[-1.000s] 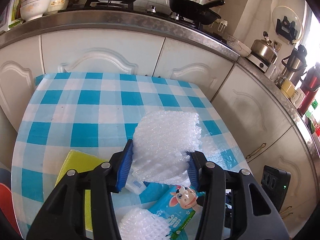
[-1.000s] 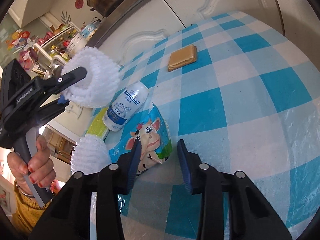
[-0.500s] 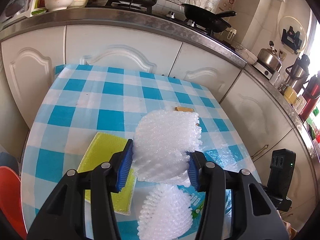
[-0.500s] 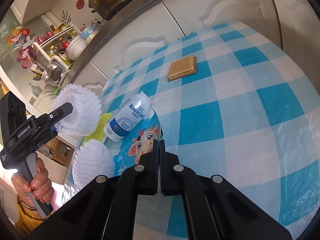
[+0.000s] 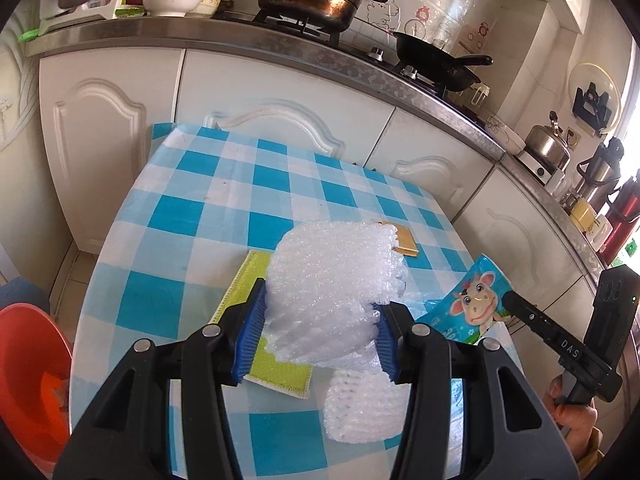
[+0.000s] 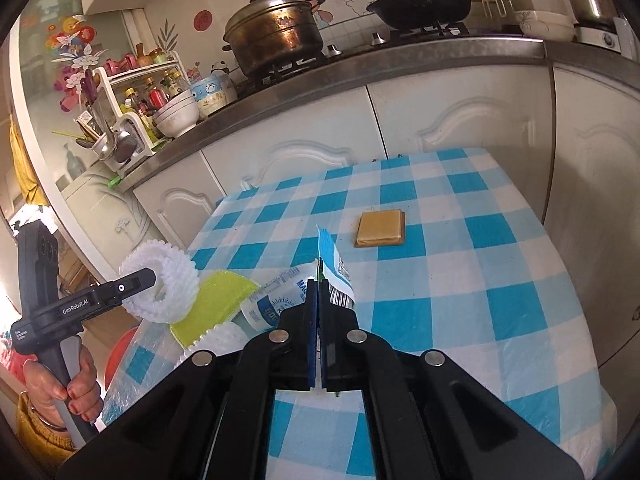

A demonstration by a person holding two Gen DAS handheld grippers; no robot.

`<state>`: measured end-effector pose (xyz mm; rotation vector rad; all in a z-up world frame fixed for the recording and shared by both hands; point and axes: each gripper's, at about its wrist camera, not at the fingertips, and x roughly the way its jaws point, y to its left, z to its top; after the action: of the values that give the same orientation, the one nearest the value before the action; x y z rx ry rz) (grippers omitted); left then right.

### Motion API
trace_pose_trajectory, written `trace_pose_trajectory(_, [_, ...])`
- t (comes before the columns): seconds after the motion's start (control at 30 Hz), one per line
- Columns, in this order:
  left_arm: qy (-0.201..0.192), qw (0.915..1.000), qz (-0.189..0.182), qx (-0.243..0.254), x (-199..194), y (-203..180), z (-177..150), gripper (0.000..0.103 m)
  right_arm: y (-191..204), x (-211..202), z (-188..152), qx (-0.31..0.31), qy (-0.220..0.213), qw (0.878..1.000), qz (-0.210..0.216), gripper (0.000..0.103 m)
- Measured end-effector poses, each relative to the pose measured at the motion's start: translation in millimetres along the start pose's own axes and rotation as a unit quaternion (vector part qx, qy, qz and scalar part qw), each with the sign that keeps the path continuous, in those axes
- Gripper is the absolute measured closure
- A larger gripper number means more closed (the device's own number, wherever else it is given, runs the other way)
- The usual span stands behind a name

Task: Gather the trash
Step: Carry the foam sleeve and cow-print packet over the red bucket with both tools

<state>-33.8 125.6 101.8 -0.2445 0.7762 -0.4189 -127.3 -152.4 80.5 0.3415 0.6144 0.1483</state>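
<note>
My left gripper [image 5: 318, 330] is shut on a white foam fruit net [image 5: 332, 280] and holds it above the blue checked table [image 5: 208, 216]. A second foam net [image 5: 360, 408] lies on the table below it. My right gripper [image 6: 319, 304] is shut on a blue cow-print wrapper [image 6: 334, 264] and holds it lifted; the wrapper also shows in the left wrist view [image 5: 470, 304]. A white plastic bottle [image 6: 276, 300] lies just behind the wrapper. The left gripper with its net [image 6: 164, 284] shows at the left of the right wrist view.
A yellow-green cloth [image 5: 256, 320] lies on the table under the left gripper. A tan flat packet [image 6: 380, 228] sits mid-table. An orange basin [image 5: 28, 376] stands on the floor at the left. White cabinets [image 5: 280, 92] and a stove counter lie behind the table.
My right gripper closed on the cow-print wrapper and lifted it off the table. My left gripper pulled back and up with the foam net, so more of the table shows.
</note>
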Motion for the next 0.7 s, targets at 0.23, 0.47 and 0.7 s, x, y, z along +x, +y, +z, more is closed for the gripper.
trace_pose_trajectory(0.23, [-0.003, 0.9998, 0.012, -0.014, -14.9, 22.4, -10.0, 0.053, 10.6, -9.4, 11.9, -0.007, -0.015, 1.0, -0.004, 0.102])
trace_pose_trajectory(0.47, [-0.019, 0.999, 0.025, -0.033, -33.4, 47.7, -11.6, 0.053, 32.1, -20.3, 29.0, -0.015, -0.03, 0.999, 0.011, 0.102])
trace_pose_trajectory(0.7, [-0.039, 0.9967, 0.046, -0.054, -57.8, 77.5, -13.6, 0.053, 63.1, -18.7, 47.1, -0.016, -0.033, 0.998, 0.06, 0.102])
